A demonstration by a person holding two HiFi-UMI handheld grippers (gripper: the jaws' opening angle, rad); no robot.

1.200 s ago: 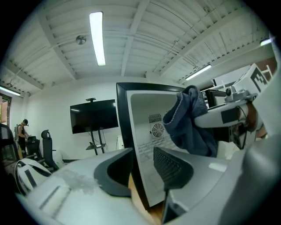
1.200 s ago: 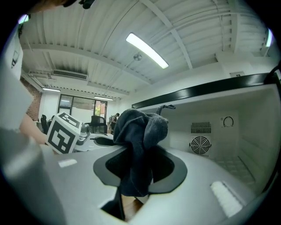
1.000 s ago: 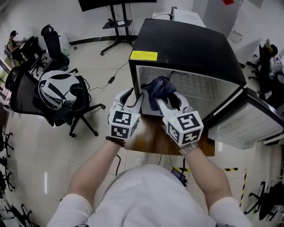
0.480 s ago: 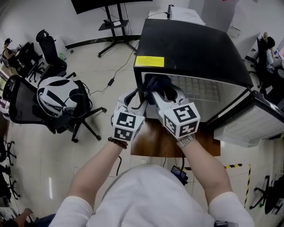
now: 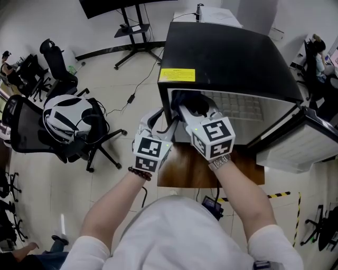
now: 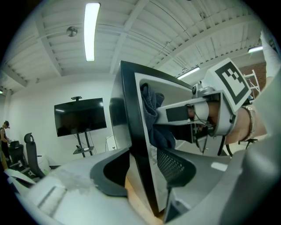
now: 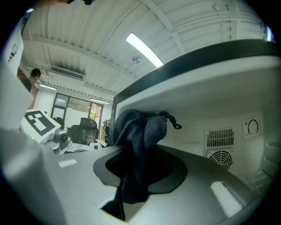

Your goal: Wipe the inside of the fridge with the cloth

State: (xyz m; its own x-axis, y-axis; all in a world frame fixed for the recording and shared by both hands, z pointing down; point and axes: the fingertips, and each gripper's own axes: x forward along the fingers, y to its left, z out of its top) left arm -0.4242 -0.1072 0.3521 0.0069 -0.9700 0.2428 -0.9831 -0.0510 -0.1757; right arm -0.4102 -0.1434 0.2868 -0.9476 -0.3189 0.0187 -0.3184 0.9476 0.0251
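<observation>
Nearby: wooden stand under the fridge, on a pale tiled floor.

Left gripper: jaws apart, having just been opening. They straddle the fridge's left front edge, and no pad is seen pressing it.

Right gripper: jaws pinched on the dark cloth, which is held inside the fridge, high up and close to its left wall.

Fridge: black casing, white inside, door swung open to its right.

Yellow label: on the fridge's top front edge, print too small to read.

Office chairs: left of the fridge. Screen on a stand: beyond it.

Right gripper view alone: slotted vent and round fan grille on the fridge's back wall.

Left gripper view alone: ceiling strip light, and the cloth bunched just behind the fridge's front edge.
</observation>
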